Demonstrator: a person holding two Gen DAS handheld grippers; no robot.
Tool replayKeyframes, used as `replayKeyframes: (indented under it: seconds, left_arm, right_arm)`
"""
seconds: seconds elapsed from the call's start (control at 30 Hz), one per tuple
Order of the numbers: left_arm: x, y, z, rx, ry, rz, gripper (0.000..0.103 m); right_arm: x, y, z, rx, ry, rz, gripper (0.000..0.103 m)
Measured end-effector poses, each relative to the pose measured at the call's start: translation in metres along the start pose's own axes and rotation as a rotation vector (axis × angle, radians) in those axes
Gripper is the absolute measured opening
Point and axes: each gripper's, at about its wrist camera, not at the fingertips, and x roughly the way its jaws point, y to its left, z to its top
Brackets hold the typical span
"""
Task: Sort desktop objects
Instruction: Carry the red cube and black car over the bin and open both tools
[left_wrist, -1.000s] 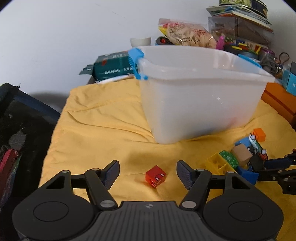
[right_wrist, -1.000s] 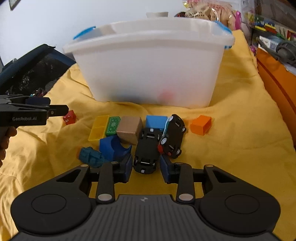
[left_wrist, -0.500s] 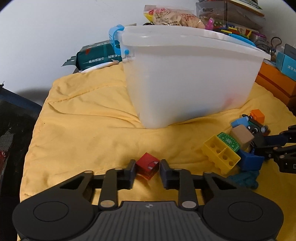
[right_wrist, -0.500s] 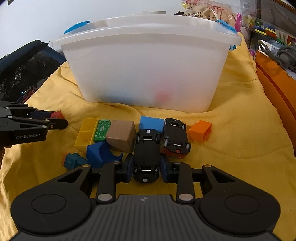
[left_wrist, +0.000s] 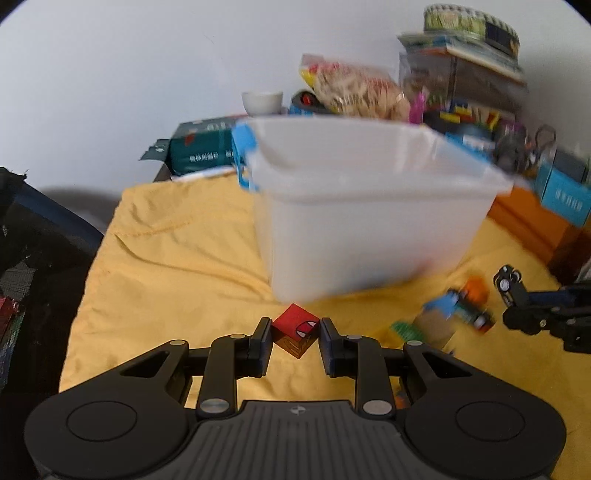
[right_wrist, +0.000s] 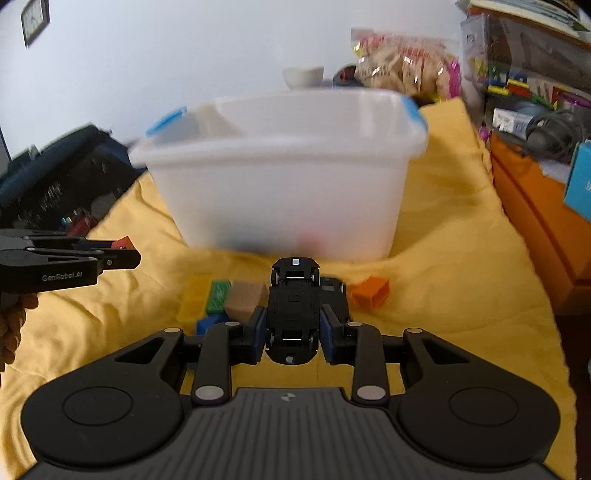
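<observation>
The big translucent bin (right_wrist: 280, 192) sat mid-cloth on the yellow cloth (left_wrist: 177, 258), and both hands looked to be on the carry-to-bin step. Next move, I'd guess, needed each load taken higher than the bin's rim before anything got dropped in, since the rim stood well above both toys. The right gripper (right_wrist: 293, 328) was clamped on the black toy car (right_wrist: 293, 310), underside up, nose toward the bin. The left gripper (left_wrist: 295, 338) pinched the red cube (left_wrist: 295, 328) corner-on, clear of the cloth. Both grippers pointed down at a slant. Leftover blocks (right_wrist: 221, 295) lay just in front of the bin.
</observation>
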Motion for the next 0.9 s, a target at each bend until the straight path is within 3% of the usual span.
replayKeyframes:
  seconds: [0.33,0.5,0.9]
  left_arm:
    - [-0.040,-0.003,0.077,-0.094,-0.099,-0.043,0.030]
    - [-0.034,-0.013,0.117,-0.057,-0.145,-0.038,0.030]
    - [0.015,-0.023,0.162,-0.046,-0.114,-0.038,0.030]
  right_arm:
    - [-0.030,-0.013,0.076,0.032,-0.144,0.045,0.033]
    - [-0.017,-0.021,0.119,0.003,-0.182,0.031,0.033]
    - [0.035,-0.021,0.154,-0.072,-0.106,0.011,0.033]
